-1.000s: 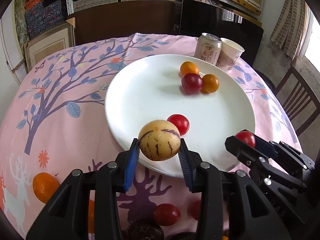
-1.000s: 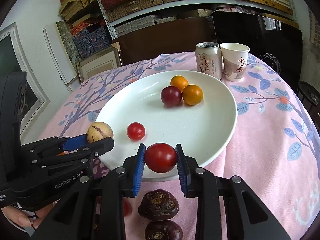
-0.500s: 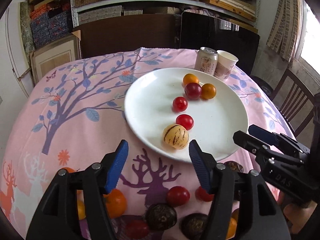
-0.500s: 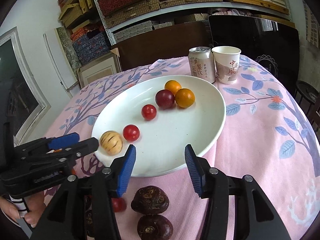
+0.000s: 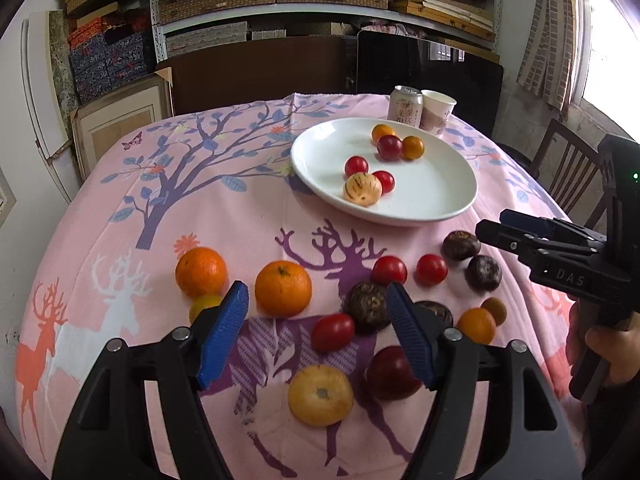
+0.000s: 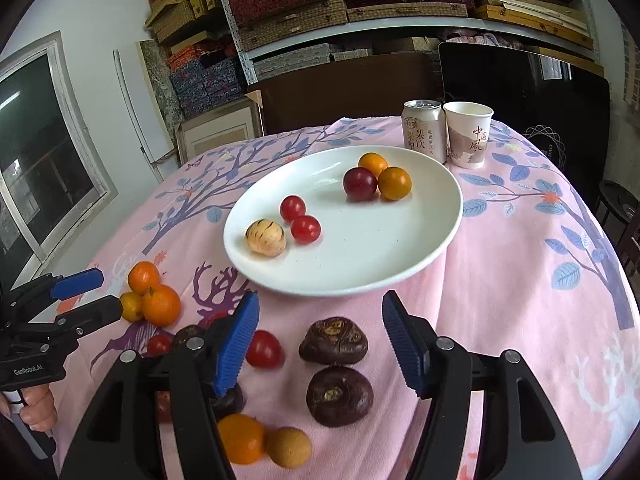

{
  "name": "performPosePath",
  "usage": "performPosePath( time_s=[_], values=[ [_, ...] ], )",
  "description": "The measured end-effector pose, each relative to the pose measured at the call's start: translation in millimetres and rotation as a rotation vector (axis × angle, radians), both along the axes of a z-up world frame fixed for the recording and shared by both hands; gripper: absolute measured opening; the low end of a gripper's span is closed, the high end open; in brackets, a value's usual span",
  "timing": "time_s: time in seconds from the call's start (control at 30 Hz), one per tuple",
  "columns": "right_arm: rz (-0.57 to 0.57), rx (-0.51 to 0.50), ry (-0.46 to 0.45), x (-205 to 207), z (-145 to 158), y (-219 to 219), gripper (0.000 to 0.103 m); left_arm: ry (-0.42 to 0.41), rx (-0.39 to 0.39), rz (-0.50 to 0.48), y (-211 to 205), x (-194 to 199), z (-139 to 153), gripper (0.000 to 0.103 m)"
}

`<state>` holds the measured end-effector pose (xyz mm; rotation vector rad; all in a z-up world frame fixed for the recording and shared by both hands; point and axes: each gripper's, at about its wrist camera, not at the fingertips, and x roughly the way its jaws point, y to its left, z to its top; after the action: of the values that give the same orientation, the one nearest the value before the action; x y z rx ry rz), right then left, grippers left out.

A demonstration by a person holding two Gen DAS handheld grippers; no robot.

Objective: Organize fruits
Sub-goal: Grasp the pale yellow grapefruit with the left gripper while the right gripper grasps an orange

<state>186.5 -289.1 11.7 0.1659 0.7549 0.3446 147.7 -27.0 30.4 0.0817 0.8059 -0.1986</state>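
Both grippers have let go of their fruit and drawn back from the white plate [image 6: 448,224]. The striped pepino melon [image 6: 265,237] now lies on the plate's near-left part, long axis roughly left-right, a cherry tomato [image 6: 305,229] touching it. Left gripper [image 5: 316,332] and right gripper [image 6: 320,344] hover empty, jaws opening, over loose fruit on the tablecloth [image 6: 520,280].

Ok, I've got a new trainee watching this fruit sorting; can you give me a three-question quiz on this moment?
1. How many fruits lie on the white plate?
2. True or false: the striped yellow fruit is held in the left gripper.
3. Which stands closer to the plate: A) the drink can, B) the paper cup?

Key: 1. six; 2. false, it rests on the plate; 3. A.
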Motion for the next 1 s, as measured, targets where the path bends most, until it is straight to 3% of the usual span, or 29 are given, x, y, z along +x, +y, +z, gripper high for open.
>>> performPosePath(
  time_s=[0.33,0.4,0.43,0.73,0.87,0.93,1.0],
  values=[
    [0.035,-0.001,0.051,-61,-11,2,0.066,0.078,0.005,-0.056,12,-28,-32,0.069],
    [0.047,-0.010,0.061,-72,-13,4,0.066,0.094,0.014,-0.079,9,-30,-39,0.057],
    [0.054,-0.013,0.068,-75,-14,5,0.066,0.109,0.011,-0.094,7,-29,-43,0.042],
    [0.156,-0.121,0.123,-86,-21,45,0.066,0.050,0.027,-0.106,5,-29,-50,0.041],
    [0.177,-0.119,0.148,-79,-27,57,0.066,0.019,0.050,-0.123,3,-30,-52,0.041],
    [0.169,-0.140,0.155,-73,-30,62,0.063,0.019,0.055,-0.126,3,-29,-52,0.041],
    [0.147,-0.160,0.161,-65,-32,64,0.055,0.026,0.047,-0.127,5,-27,-53,0.041]
  ],
)
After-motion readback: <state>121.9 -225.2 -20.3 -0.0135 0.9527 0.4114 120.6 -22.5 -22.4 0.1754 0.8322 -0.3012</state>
